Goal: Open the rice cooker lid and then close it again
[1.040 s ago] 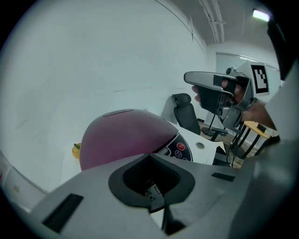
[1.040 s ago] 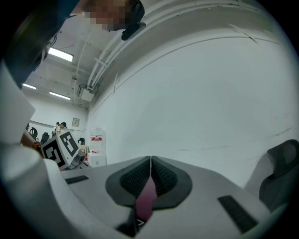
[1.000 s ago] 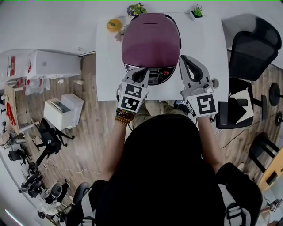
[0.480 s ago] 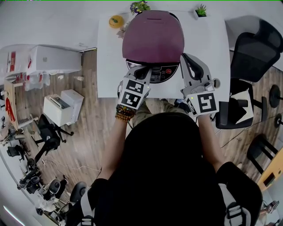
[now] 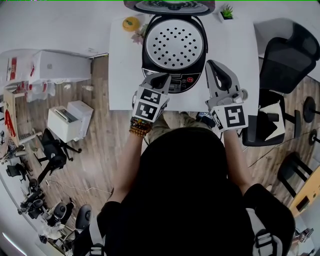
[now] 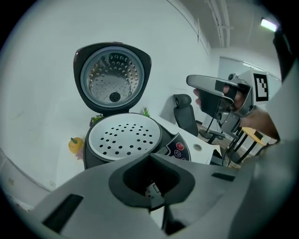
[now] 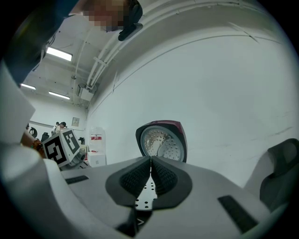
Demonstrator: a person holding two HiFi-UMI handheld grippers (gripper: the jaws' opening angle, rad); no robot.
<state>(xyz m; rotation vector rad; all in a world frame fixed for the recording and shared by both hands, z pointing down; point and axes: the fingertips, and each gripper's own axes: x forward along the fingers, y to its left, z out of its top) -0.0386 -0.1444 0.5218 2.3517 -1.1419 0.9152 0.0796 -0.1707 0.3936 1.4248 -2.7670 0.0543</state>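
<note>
The rice cooker [image 5: 148, 64] stands on the white table [image 5: 122, 75] with its maroon lid [image 5: 172, 6] swung up at the back. A white perforated tray [image 5: 173, 45] shows inside the pot. In the left gripper view the lid [image 6: 112, 77] stands upright above the tray [image 6: 124, 140]. My left gripper [image 5: 161, 78] is shut, its tip at the cooker's front edge by the control panel [image 5: 181, 86]. My right gripper [image 5: 214, 65] is shut on nothing, level beside the cooker's right side. The right gripper view shows the raised lid [image 7: 161, 142] beyond the closed jaws [image 7: 150, 179].
A yellow toy fruit [image 5: 130, 23] and a small plant [image 5: 226, 12] sit at the table's back edge. A black office chair [image 5: 285, 60] stands to the right. White boxes [image 5: 60, 67] lie on the floor to the left.
The cooker's lid has sprung from shut to fully upright, uncovering the perforated tray. Both grippers have stayed where they were.
</note>
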